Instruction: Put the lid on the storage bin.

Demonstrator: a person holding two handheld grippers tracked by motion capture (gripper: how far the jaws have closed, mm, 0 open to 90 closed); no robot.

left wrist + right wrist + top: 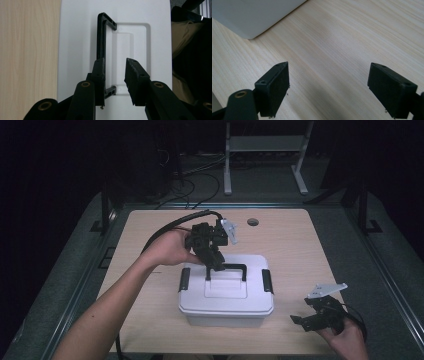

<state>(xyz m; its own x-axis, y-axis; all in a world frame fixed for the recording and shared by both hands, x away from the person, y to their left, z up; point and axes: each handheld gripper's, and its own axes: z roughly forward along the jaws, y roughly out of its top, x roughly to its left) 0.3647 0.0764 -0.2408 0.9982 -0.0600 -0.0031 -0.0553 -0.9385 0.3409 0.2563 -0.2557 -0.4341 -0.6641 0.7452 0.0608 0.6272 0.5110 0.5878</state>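
1. The white storage box (226,296) sat near the middle of the wooden table (295,250), slightly toward the person's side, with its lid on and a black clasp (267,281) down at each short end
2. The black carry handle (226,269) stood raised from the lid. In the left gripper view the handle (101,45) rose clear of the recessed panel (131,50) moulded to receive it
3. The left gripper (216,265) was brought down over the lid from the far side. Its jaws stood apart and straddled one end of the handle; one jaw lay against the bar, the other stood off it, so no grip had been made
4. Judgement: the straddling position suited closing on the bar to lift or carry the box. The grasp lay off-centre on the handle, so the box might tilt when raised
5. The right gripper (311,319) was held low over the near right corner of the table, apart from the box, jaws wide open and holding nothing. The right gripper view showed bare wood between its jaws and a corner of the box (254,15) beyond
6. Judgement: the right gripper was kept in reserve, placed to steady the box if needed
7. The table carried pale wood grain and a round cable port (253,222) near its far edge
8. The room was dark; a white metal stand (265,150) and loose cables (200,175) lay on the grey floor beyond
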